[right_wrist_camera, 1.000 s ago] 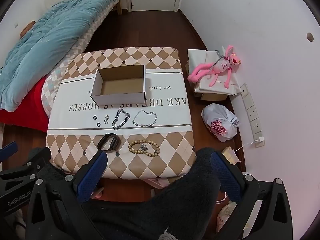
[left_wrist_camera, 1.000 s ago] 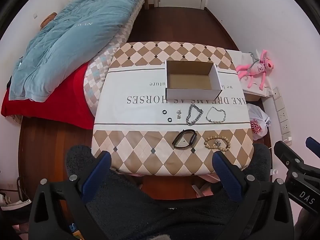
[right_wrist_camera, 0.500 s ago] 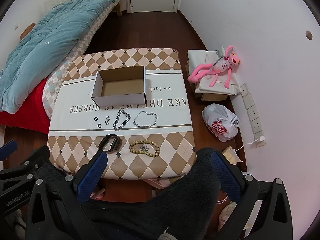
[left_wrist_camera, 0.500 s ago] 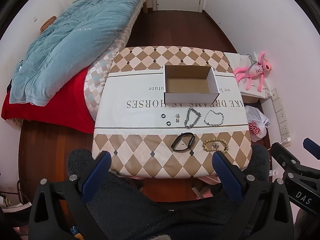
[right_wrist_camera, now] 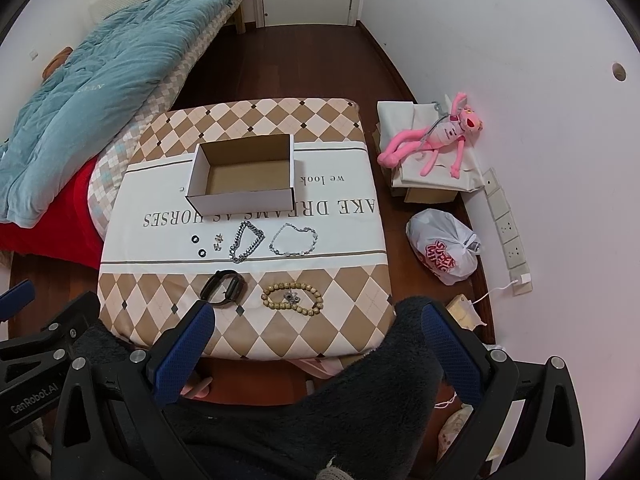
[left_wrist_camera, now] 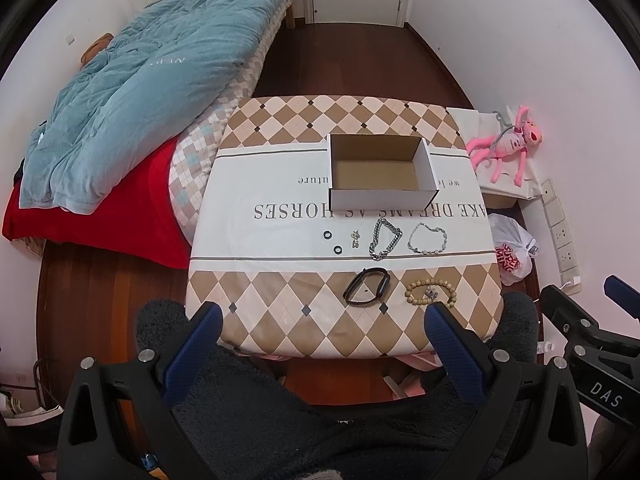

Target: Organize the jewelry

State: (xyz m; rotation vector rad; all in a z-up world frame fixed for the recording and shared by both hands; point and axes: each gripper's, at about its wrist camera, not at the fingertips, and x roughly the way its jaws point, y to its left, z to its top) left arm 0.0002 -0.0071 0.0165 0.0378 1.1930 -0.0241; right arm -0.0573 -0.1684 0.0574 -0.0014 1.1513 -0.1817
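An empty white cardboard box (left_wrist_camera: 380, 172) (right_wrist_camera: 244, 178) stands open on the cloth-covered table (left_wrist_camera: 280, 320) (right_wrist_camera: 340, 320). In front of it lie two small black rings (left_wrist_camera: 333, 242) (right_wrist_camera: 199, 246), small silver earrings (left_wrist_camera: 355, 239) (right_wrist_camera: 218, 242), a thick silver chain (left_wrist_camera: 384, 239) (right_wrist_camera: 246, 241) and a thin silver bracelet (left_wrist_camera: 426, 239) (right_wrist_camera: 293, 240). Nearer the front edge lie a black band (left_wrist_camera: 367, 287) (right_wrist_camera: 223, 287) and a wooden bead bracelet (left_wrist_camera: 430, 295) (right_wrist_camera: 292, 299). My left gripper (left_wrist_camera: 322, 318) and right gripper (right_wrist_camera: 316, 318) hover above the table's near edge, both open and holding nothing.
A bed with a teal duvet (left_wrist_camera: 140, 92) and a red sheet (left_wrist_camera: 100, 216) lies left of the table. On the right by the wall are a pink plush toy (right_wrist_camera: 434, 140) on folded fabric, a tied plastic bag (right_wrist_camera: 444, 246) and wall sockets (right_wrist_camera: 506, 226). Dark fuzzy clothing (left_wrist_camera: 320, 420) of the person fills the foreground.
Both views have drawn back and up a little, so the table and jewelry sit slightly smaller and lower. The jewelry and box have not moved. Both grippers stay open.
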